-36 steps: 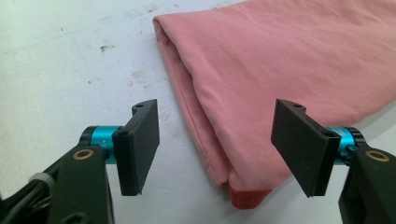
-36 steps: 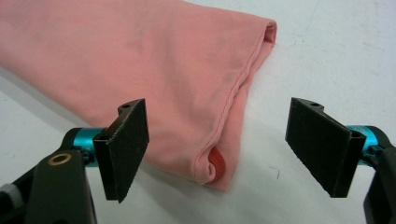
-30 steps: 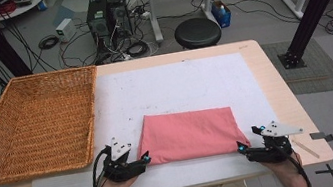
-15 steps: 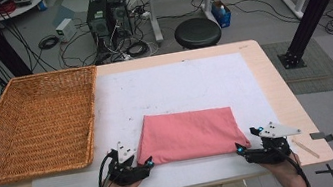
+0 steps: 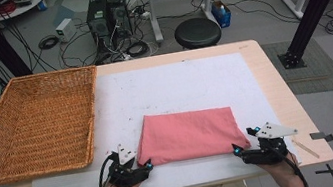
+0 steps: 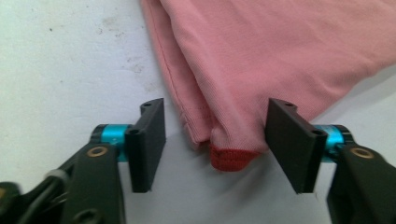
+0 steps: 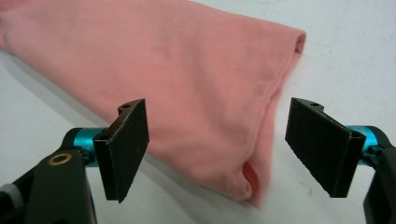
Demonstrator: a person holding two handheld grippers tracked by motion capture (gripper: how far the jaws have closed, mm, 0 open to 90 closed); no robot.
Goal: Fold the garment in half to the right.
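Note:
A folded pink cloth (image 5: 188,134) lies flat on the white mat near the table's front edge. My left gripper (image 5: 146,166) stands open at the cloth's near left corner. In the left gripper view that corner of the pink cloth (image 6: 261,60), with a red stitched tip, sits between the jaws of the left gripper (image 6: 217,144) without being pinched. My right gripper (image 5: 236,151) is open at the near right corner. In the right gripper view the pink cloth (image 7: 187,79) lies between the wide-apart jaws of the right gripper (image 7: 224,149).
A large wicker basket (image 5: 33,125) sits on the left part of the table. The white mat (image 5: 178,86) covers the middle of the wooden table (image 5: 282,100). A small stick (image 5: 307,147) lies near the front right corner. Beyond the table stand a stool (image 5: 198,32) and computer towers (image 5: 106,14).
Both grippers have edged in slightly toward the cloth's near corners. The cloth has not moved.

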